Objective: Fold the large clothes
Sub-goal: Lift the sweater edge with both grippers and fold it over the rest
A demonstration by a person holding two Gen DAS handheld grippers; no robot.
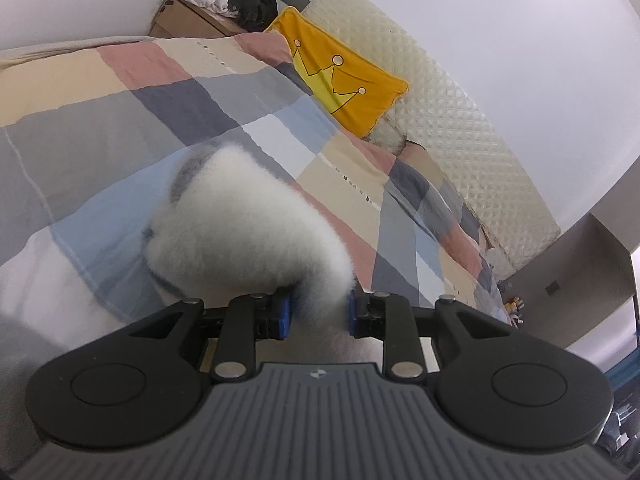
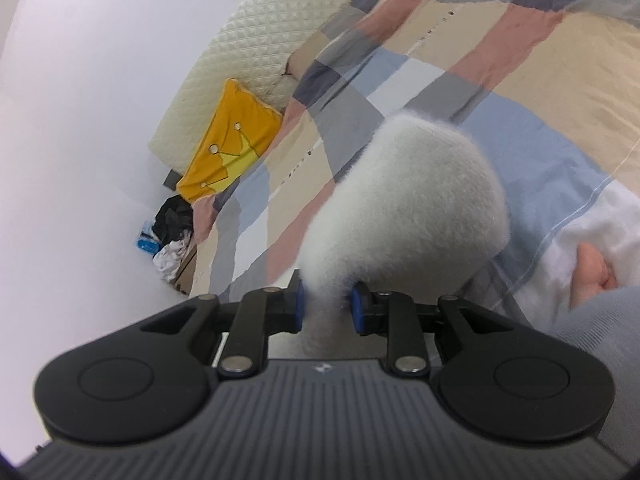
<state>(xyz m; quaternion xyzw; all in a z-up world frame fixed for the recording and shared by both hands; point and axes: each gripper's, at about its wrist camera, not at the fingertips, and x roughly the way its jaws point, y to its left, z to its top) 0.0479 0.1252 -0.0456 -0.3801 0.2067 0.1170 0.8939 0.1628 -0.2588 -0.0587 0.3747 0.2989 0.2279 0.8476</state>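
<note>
pinching the fluffy white garment point(image 1: 248, 224) in both left gripper point(image 1: 319, 312) and right gripper point(image 2: 327, 304), keep grips level and tension even, lay it flat on checked duvet point(image 1: 120, 120).

My left gripper point(image 1: 319, 312) and right gripper point(image 2: 327, 306) both point slightly downward, each pinching a fold of fluffy white garment point(image 1: 248, 220).

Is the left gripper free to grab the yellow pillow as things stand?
Probably not. The left gripper is shut on the white fluffy garment, and the yellow pillow lies well beyond it across the quilt. It would have to let go first.
</note>
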